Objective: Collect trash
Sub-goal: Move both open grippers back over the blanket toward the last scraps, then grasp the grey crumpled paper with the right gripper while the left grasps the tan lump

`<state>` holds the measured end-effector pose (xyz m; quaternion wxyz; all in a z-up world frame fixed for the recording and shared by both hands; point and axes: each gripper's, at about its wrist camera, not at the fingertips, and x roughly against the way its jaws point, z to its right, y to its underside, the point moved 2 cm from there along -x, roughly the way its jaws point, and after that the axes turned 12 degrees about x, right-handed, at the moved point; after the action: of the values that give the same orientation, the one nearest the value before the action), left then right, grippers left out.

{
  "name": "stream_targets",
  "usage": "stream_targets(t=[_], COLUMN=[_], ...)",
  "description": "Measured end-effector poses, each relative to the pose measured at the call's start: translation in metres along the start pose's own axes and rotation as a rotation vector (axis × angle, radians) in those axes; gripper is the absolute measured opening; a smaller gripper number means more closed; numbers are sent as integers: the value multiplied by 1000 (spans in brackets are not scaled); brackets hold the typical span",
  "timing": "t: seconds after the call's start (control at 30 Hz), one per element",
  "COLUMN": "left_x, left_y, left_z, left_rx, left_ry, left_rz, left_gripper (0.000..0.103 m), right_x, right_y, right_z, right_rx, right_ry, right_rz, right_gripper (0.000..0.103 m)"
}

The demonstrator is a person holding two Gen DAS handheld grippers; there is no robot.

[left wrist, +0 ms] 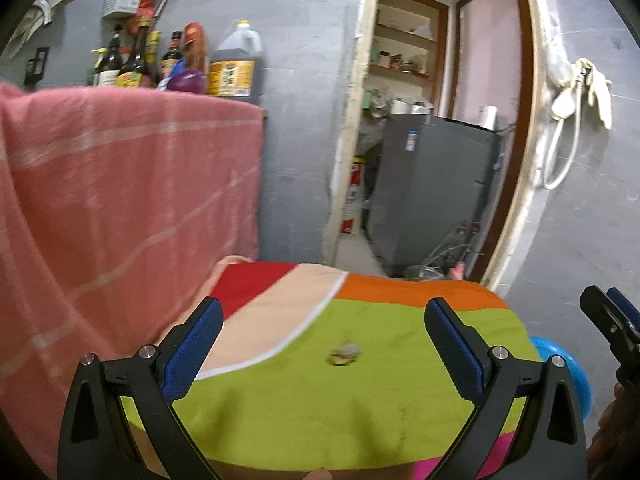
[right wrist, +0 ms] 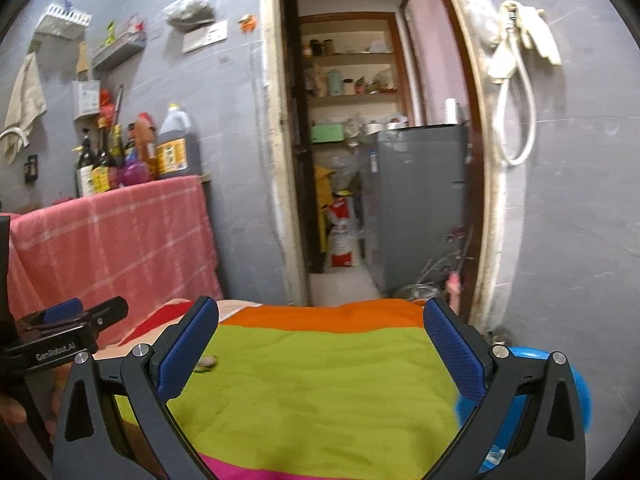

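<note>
A small crumpled grey-brown scrap of trash (left wrist: 346, 353) lies on the green part of a striped cloth (left wrist: 320, 412). My left gripper (left wrist: 324, 320) is open and empty, its jaws wide apart just above and behind the scrap. In the right wrist view the scrap (right wrist: 207, 363) sits beside my right gripper's left finger. My right gripper (right wrist: 320, 320) is open and empty over the green cloth (right wrist: 320, 380). A blue bin (right wrist: 580, 396) shows at the cloth's right edge, also in the left wrist view (left wrist: 560, 364).
A pink checked cloth (left wrist: 120, 208) hangs over a counter at left, with several bottles (left wrist: 176, 60) on top. A doorway ahead shows a grey cabinet (left wrist: 432, 192) and shelves. A white hose (right wrist: 516, 92) hangs on the grey wall.
</note>
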<state>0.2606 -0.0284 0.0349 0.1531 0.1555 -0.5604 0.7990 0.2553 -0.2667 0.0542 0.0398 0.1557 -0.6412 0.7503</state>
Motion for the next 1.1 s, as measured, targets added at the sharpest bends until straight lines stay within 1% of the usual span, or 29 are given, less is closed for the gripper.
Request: stream_targets(t=[0.17,0.3,0.43,0.57,0.7,0.77,0.83,0.9,1.03,1.1], left_x=[-10,-25,-40,-52,-62,-65,-68,-71,-74,-77], left_y=[4,9,14,19,22,23,25,25,26,26], left_z=[-28,-46,-57,-67,-77,-81,-83,-86,-90,-92], left_rx=[16,30,25,31,43,48,48,50,70,74], left_ry=[-50,-90,-133,-157,-189,-198,-210,-222,-229,-231], left_rz=[-19,-69,-113,-145,-172,-182,-195,-207,-226,-233], left_gripper=[99,99,99,99,99,99,99,99,99,99], right_x=[-27,-48,-73,-96,-119,-130,-141,-151,-167,-173], right_y=[0,7,16,26,34,38,43,48,54,56], right_z=[-22,-37,-50,-60,-73,-80,-88,-95,-105,-108], right_rx=[29,54,74,95,100,96,97,100,106,111], right_ry=[-65,-115,-162,-211,-274,-317,-345,-375,-415,-429], right_rz=[-33,-73,-140,-217,-301,-349,-399,-441,-509,-534], right_gripper=[103,103,103,103,98,97,94,87,80,74])
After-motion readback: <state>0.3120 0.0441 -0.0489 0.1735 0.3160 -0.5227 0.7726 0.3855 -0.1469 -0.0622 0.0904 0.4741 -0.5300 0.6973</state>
